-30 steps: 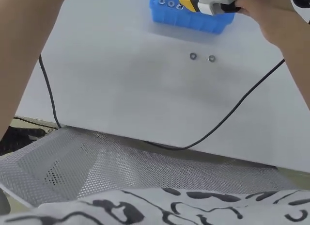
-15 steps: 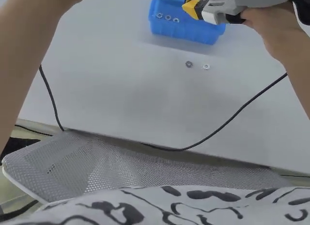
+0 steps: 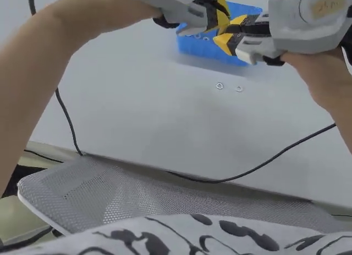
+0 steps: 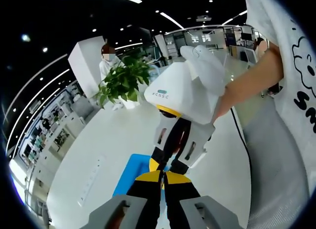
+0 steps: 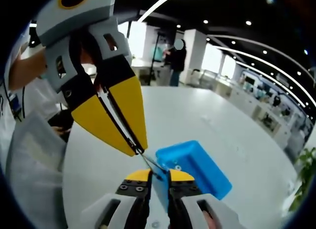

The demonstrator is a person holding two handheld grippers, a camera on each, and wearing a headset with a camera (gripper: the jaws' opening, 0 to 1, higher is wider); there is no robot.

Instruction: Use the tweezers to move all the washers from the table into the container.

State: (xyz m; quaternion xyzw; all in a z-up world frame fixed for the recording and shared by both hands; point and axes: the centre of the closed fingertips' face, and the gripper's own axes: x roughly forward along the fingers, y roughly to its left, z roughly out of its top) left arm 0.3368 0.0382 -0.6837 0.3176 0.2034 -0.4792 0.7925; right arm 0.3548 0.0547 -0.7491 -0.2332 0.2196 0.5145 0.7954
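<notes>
— Where are the tweezers (image 5: 151, 165) sitting?
— They are hanging above the table (image 3: 137, 117), close to the blue container (image 5: 202, 162), as a thin strip bridging the two claw tips. Their long axis is running in line with the yellow jaws of the left gripper (image 5: 141, 151), and the free end is pointing into the right gripper (image 5: 159, 177).
— How are the jaws standing?
— The left pair is pressing together on the tweezers. The right pair is standing a narrow slit apart around the tip; whether it is pinching cannot be told.
— And the washers (image 3: 219, 86)?
— Two are lying side by side on the table, near the container's front wall. At least one is sitting inside it.
</notes>
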